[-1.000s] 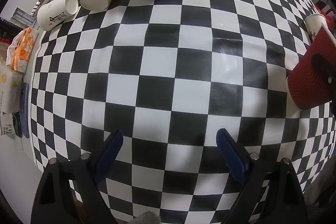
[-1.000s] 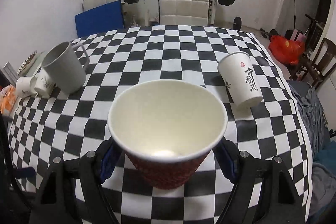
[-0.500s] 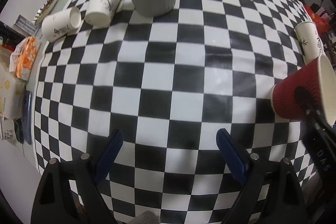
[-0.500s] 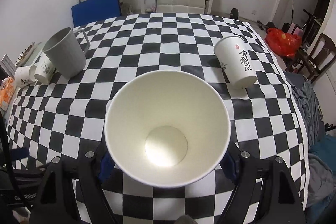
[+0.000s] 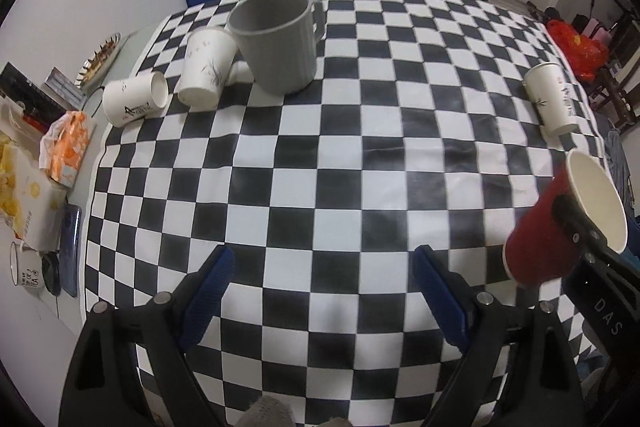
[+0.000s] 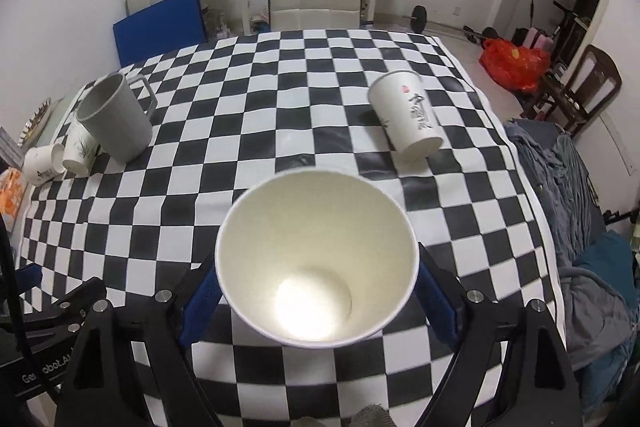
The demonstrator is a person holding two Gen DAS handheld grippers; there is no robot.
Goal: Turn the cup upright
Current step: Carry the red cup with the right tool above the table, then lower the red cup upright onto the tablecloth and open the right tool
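My right gripper [image 6: 318, 291] is shut on a red paper cup [image 6: 316, 259] with a white inside. It holds the cup above the near part of the checkered table [image 6: 280, 115], mouth turned toward the camera. In the left wrist view the red cup [image 5: 560, 227] hangs tilted at the right, mouth up and to the right. My left gripper [image 5: 320, 291] is open and empty above the table's near edge.
A white paper cup [image 6: 408, 117] lies on its side at the right. A grey mug [image 5: 276, 39] stands at the back left, with two white paper cups [image 5: 204, 69] [image 5: 134, 99] lying beside it. Boxes and an orange packet [image 5: 66, 143] sit off the table's left edge.
My right gripper has turned the red cup from mouth-down toward mouth-up. My left gripper has pulled back and lifted, so more of the table and room shows.
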